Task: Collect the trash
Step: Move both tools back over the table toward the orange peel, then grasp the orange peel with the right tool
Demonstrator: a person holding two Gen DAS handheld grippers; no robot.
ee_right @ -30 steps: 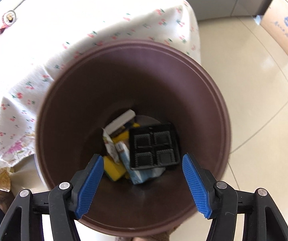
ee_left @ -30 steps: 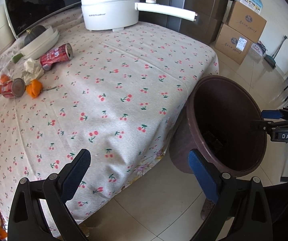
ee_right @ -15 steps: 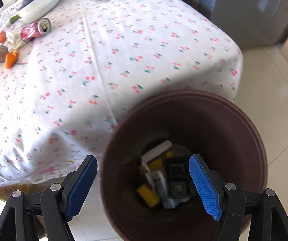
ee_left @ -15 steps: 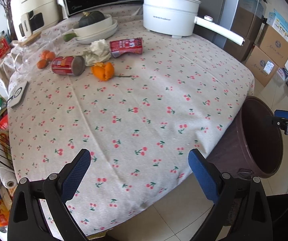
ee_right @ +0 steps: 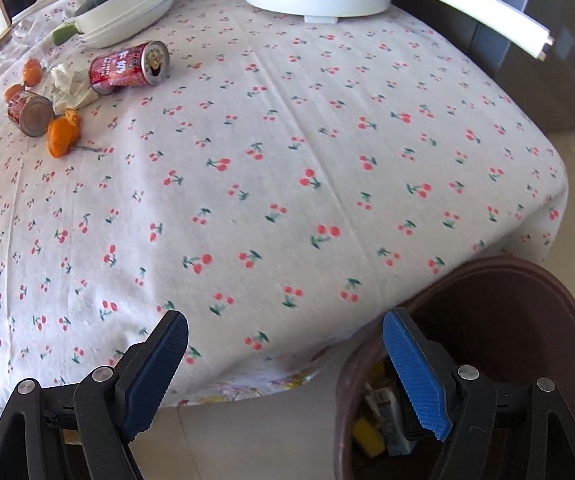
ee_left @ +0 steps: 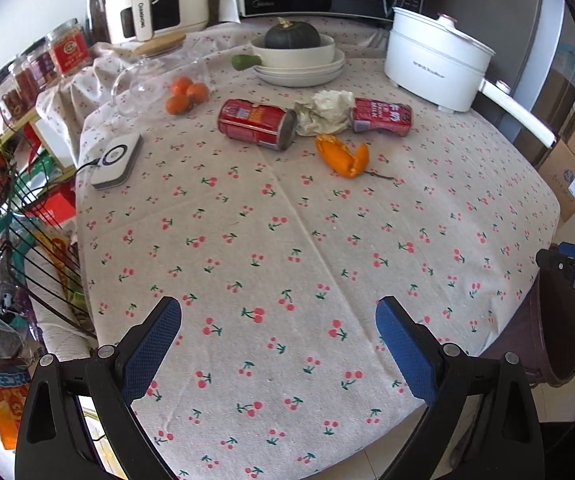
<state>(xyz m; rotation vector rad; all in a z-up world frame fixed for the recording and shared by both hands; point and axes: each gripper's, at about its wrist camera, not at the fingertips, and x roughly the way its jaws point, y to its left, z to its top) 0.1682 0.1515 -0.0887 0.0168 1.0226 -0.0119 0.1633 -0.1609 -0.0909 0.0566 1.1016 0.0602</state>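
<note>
Trash lies at the table's far side: a red can (ee_left: 257, 124) on its side, a crumpled tissue (ee_left: 323, 110), a second red can (ee_left: 381, 115) and an orange peel (ee_left: 343, 158). My left gripper (ee_left: 277, 340) hangs open and empty over the near cherry-print cloth. The brown bin (ee_right: 527, 280) stands on the floor at the table's corner with wrappers inside. My right gripper (ee_right: 285, 354) hovers over the table edge beside the bin, its jaws opening with nothing between them. The right wrist view also shows the cans (ee_right: 129, 68), the tissue (ee_right: 69, 84) and the peel (ee_right: 63, 132) far off.
A white electric pot (ee_left: 435, 68) with a long handle stands at the back right. Stacked dishes hold a dark squash (ee_left: 293, 36). Tangerines (ee_left: 185, 94), a glass jug and a white device (ee_left: 115, 160) sit at the left. A wire rack flanks the left, cardboard boxes the right.
Both grippers have swung away from the bin toward the table. The bin has slid to the right edge of each view, and the right jaws stand wider.
</note>
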